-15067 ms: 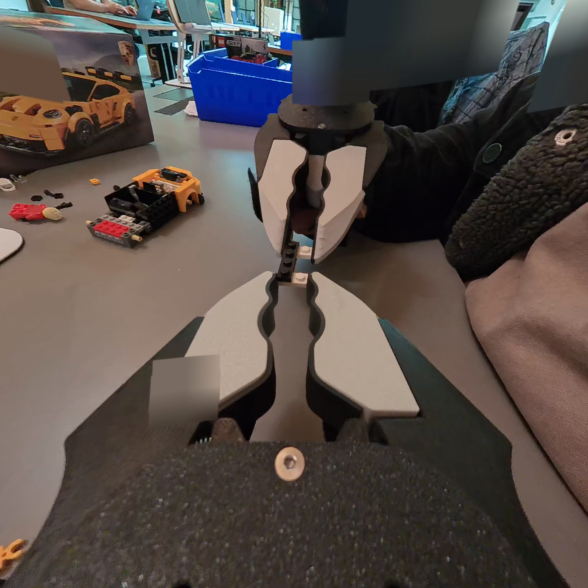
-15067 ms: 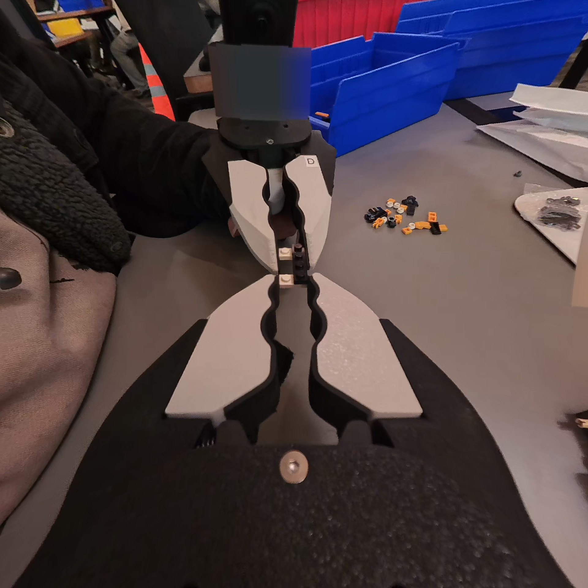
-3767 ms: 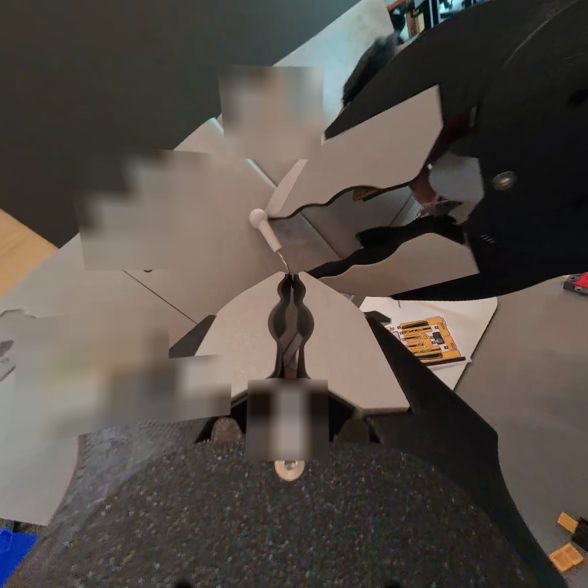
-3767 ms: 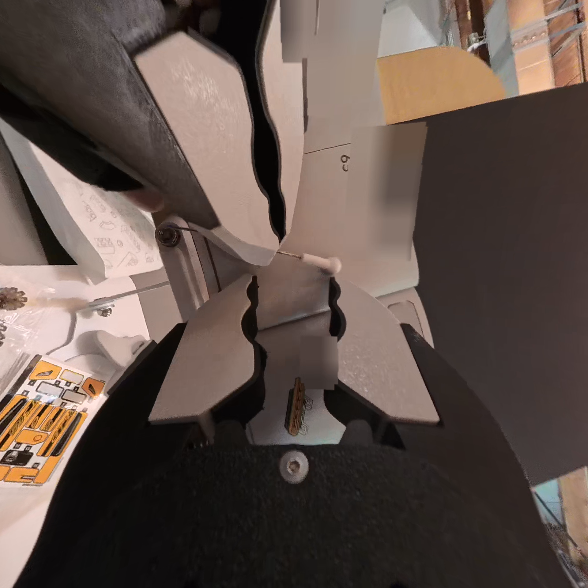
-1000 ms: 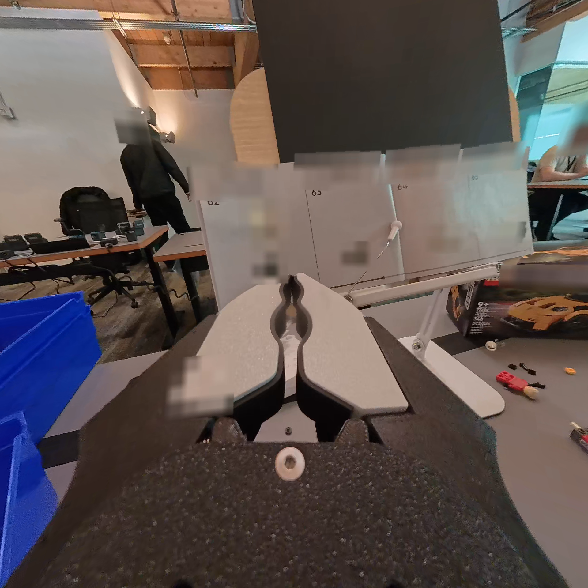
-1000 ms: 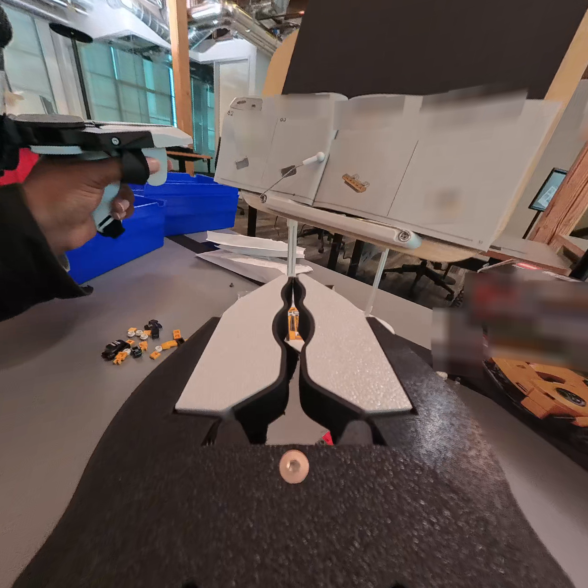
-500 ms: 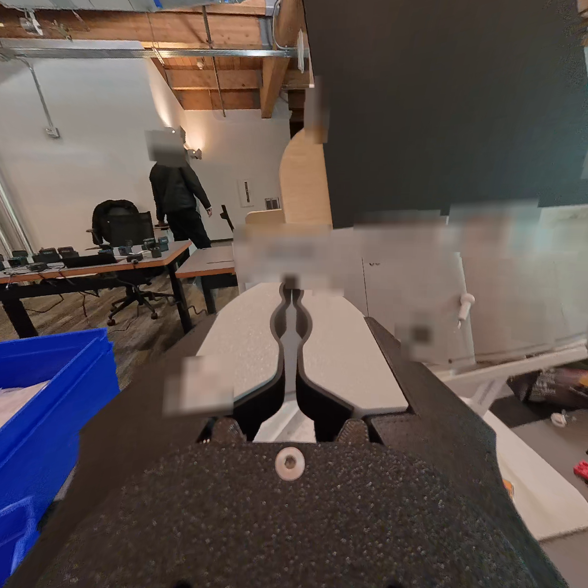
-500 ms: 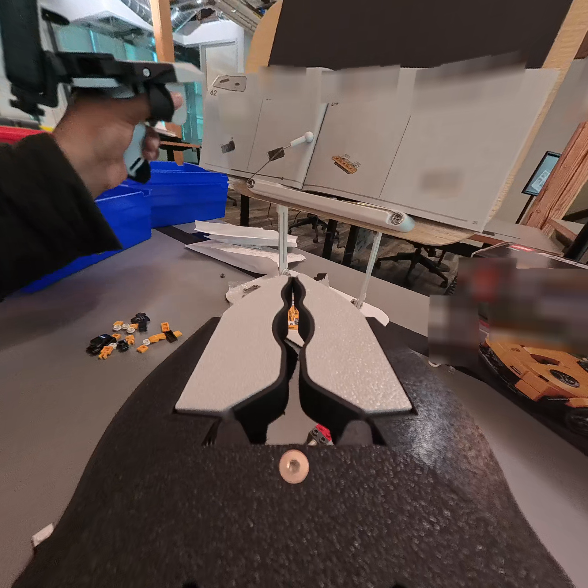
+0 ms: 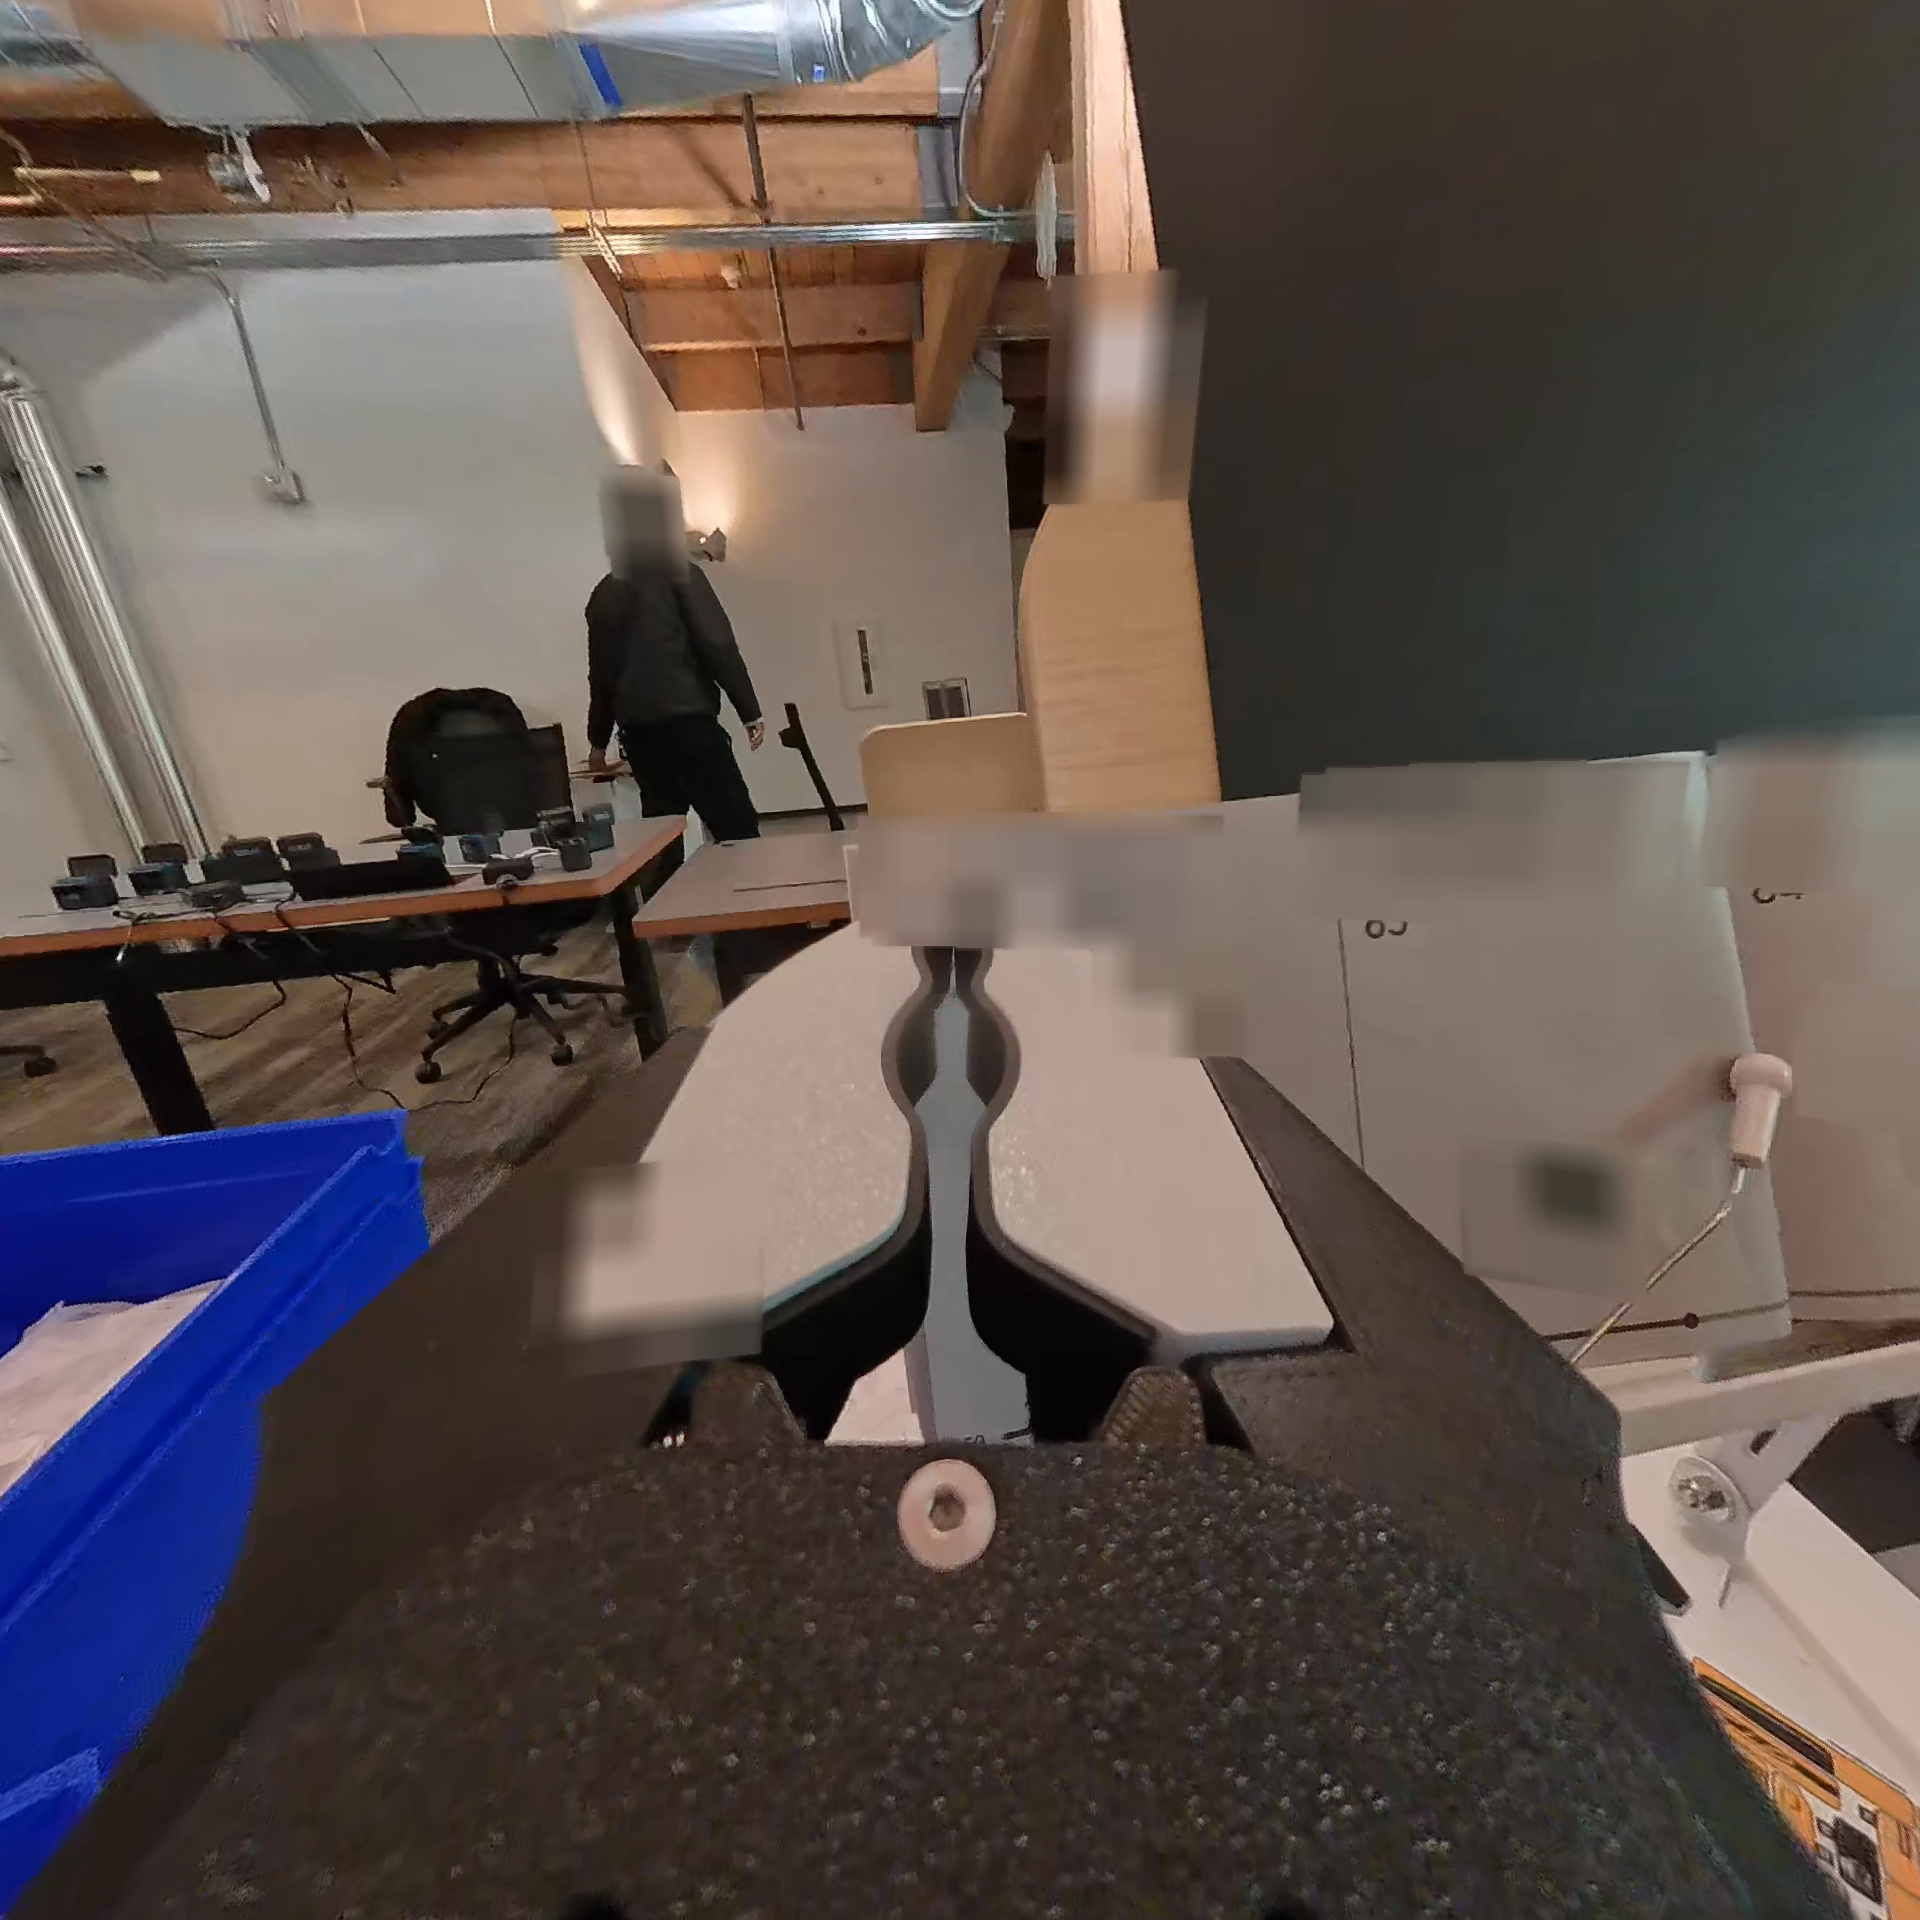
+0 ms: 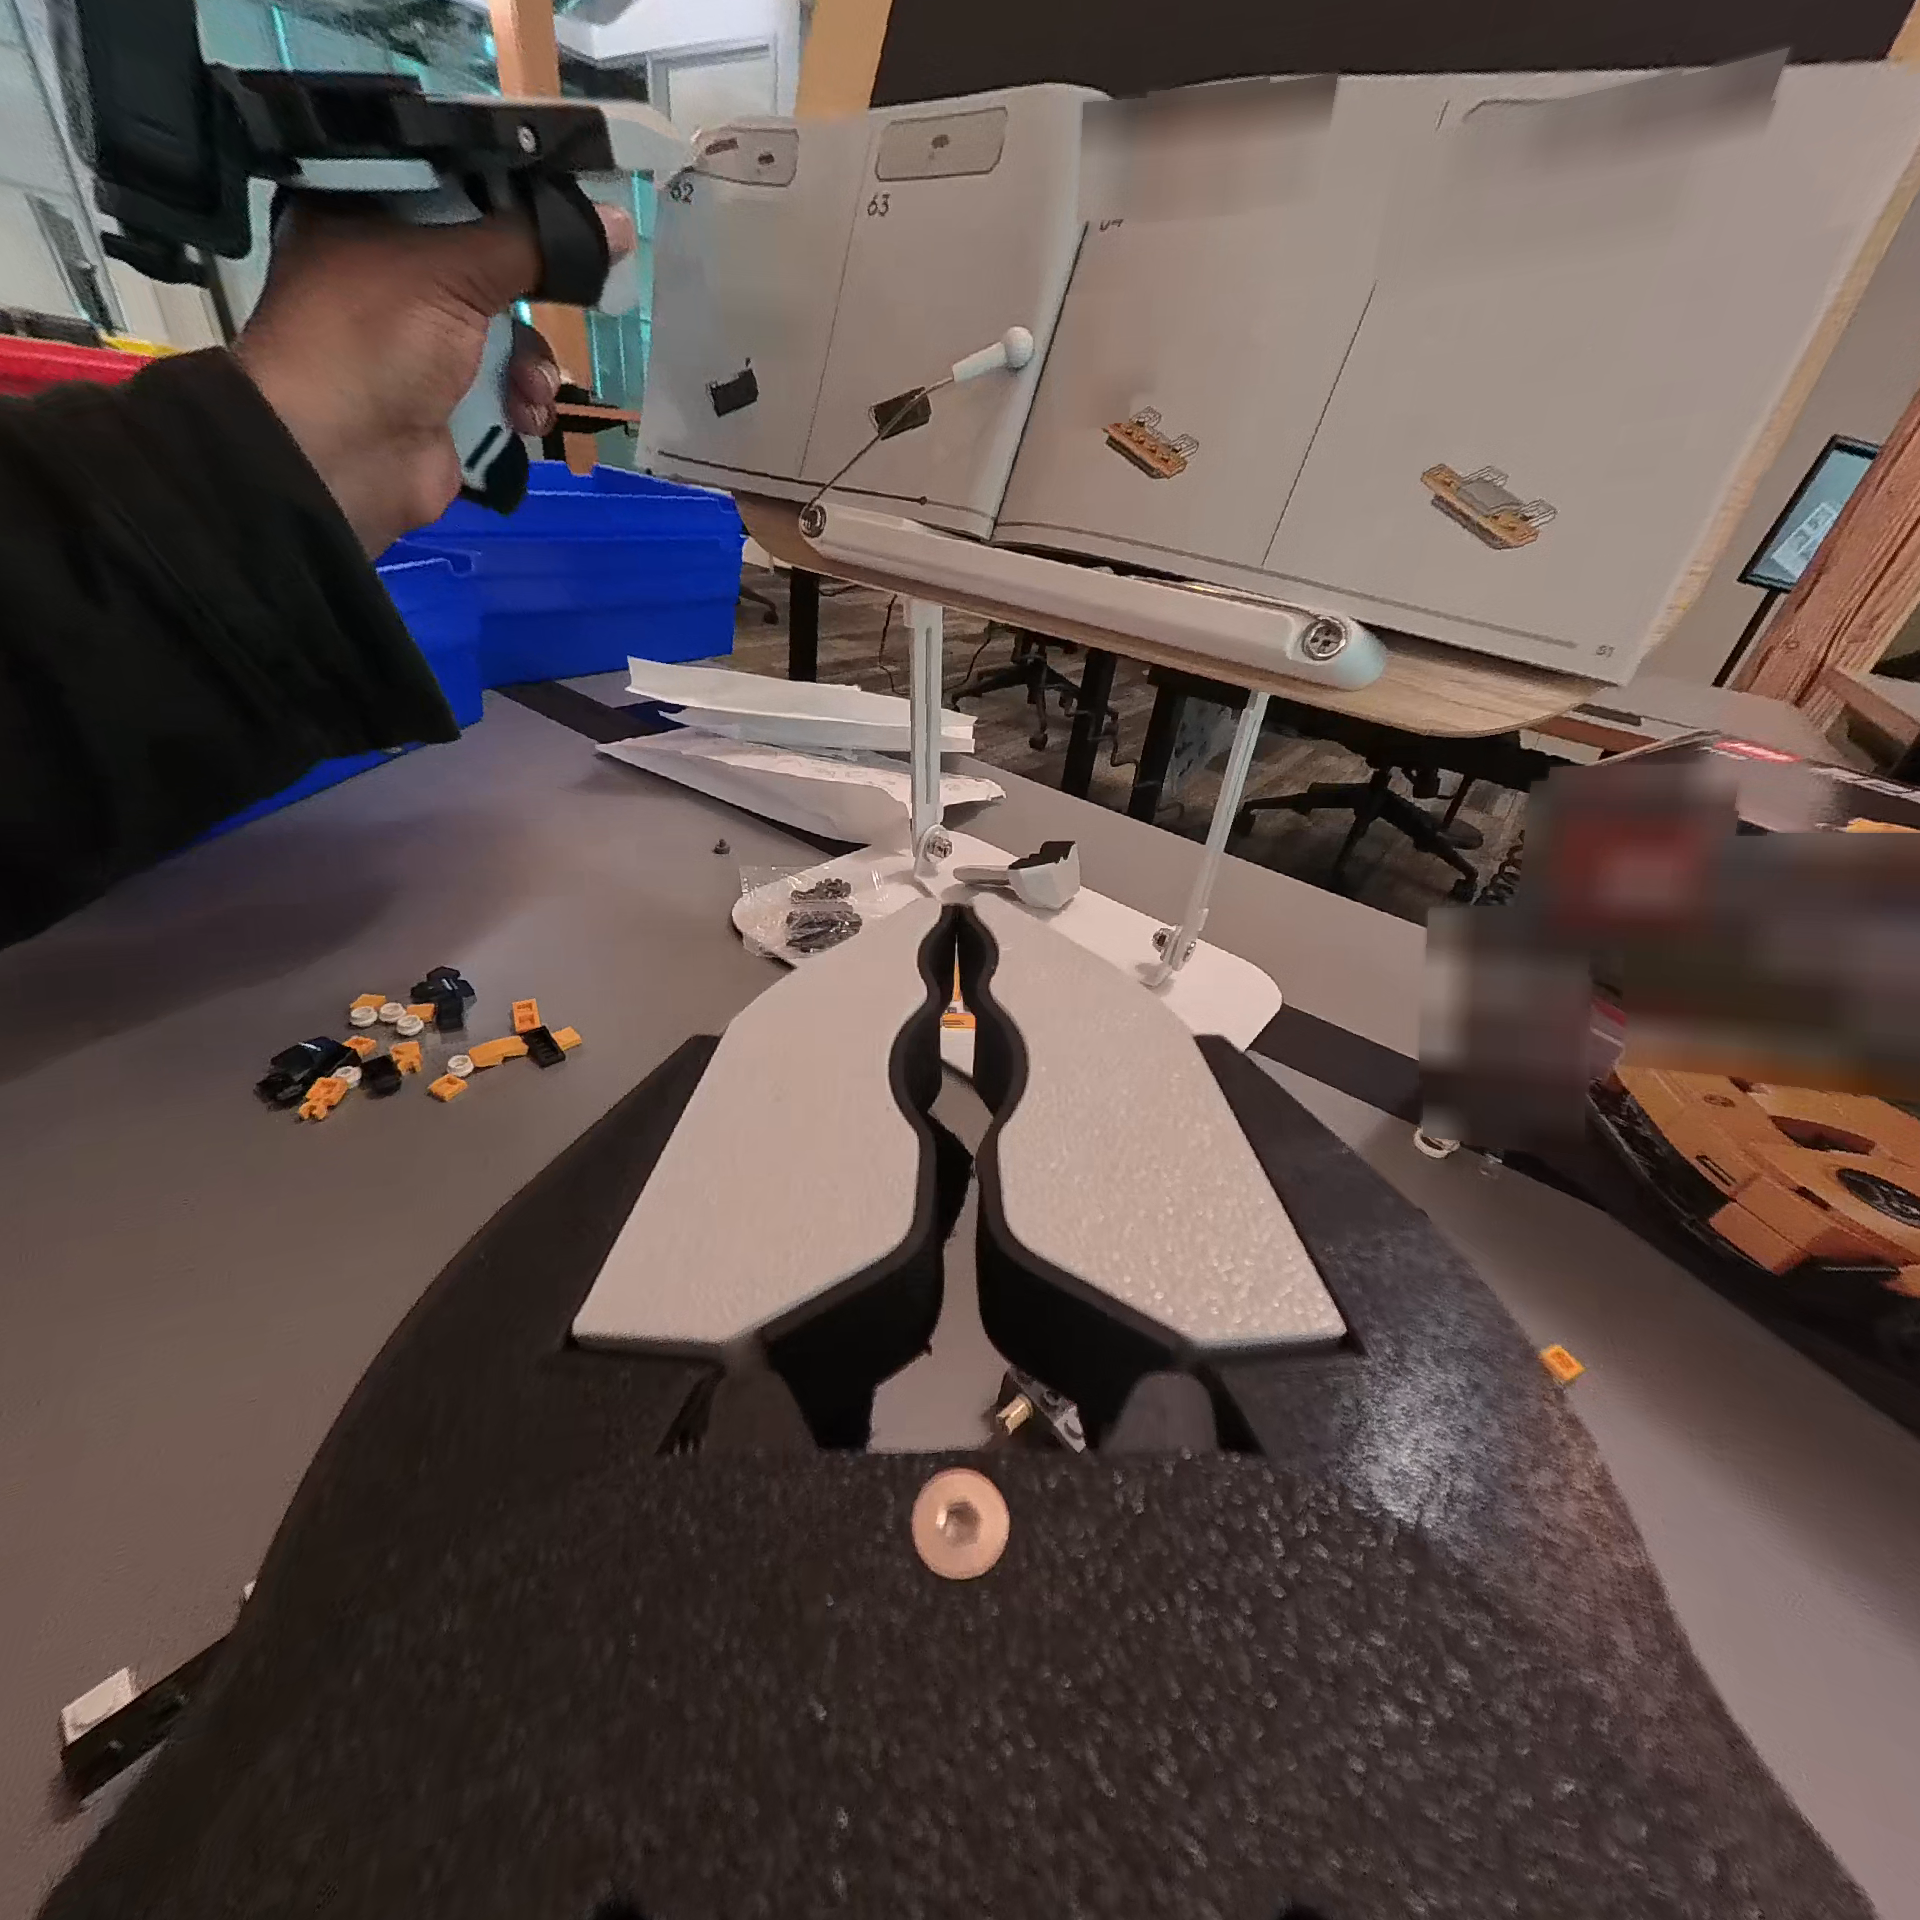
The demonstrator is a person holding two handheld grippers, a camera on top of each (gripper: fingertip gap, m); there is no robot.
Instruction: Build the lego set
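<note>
Left gripper (image 9: 951,961): left wrist view; raised off the table, pointing at the upper left corner of the instruction booklet (image 9: 1538,1091). Its jaws are drawn almost together; the tips are behind a blur patch, so I cannot tell whether they pinch the page.
Beside it: blue bin (image 9: 156,1351) low to its left; white stand arm (image 9: 1745,1397) to its right.
Beyond it: desks, and a person (image 9: 665,686) standing far off.
Right gripper (image 10: 956,930): right wrist view; held low over the grey table (image 10: 520,831), jaws nearly together with an orange piece (image 10: 956,1023) showing in the slit. Whether it is clamped or lying behind the jaws cannot be told.
Loose lego pieces (image 10: 416,1044): a small orange, black and white scatter on the table, ahead and to the left of this gripper.
Booklet and stand: ahead and above; the other gripper and its hand (image 10: 395,343) are high to the left, at the booklet's corner.
Set box (image 10: 1766,1143): close to the right.
Handling, as a judgement: pieces look tiny, light, rigid and smooth, likely to slip or skitter. Take each across its flat sides, squarely at the tips.
</note>
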